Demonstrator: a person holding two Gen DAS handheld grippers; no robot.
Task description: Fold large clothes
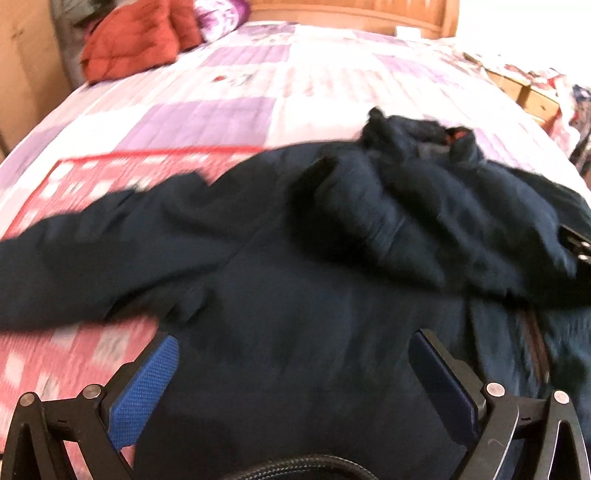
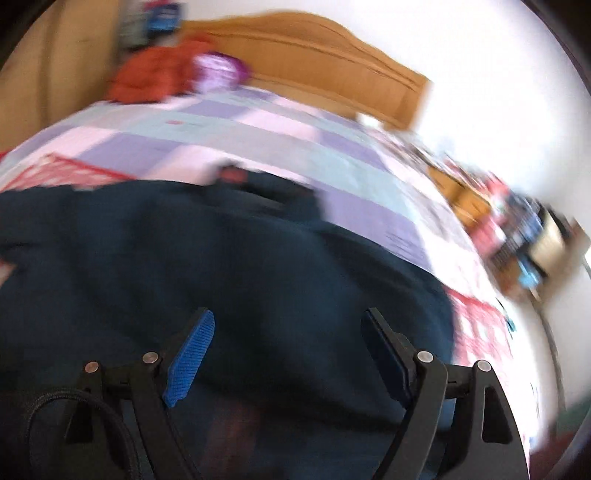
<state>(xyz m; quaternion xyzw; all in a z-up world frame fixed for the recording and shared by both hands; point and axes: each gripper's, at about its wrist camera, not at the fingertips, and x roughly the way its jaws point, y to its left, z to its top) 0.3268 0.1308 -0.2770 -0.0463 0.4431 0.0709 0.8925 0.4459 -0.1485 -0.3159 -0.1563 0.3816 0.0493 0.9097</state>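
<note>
Now, both tongs free above the coat

We hold our left gripper [image 1: 293, 373] wide open, empty, over the dark jacket [image 1: 295, 277] spread across the quilted bed [image 1: 240, 96]; our right gripper [image 2: 288, 350] hangs likewise open, likely choosing an edge to fold.

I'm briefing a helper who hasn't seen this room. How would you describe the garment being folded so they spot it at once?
Start from the bed with the wooden headboard and the purple patchwork quilt. Spread across its near end lies the dark navy jacket, collar bunched towards the headboard. It is the only dark item; the red quilted bundle sits far off by the headboard.
</note>
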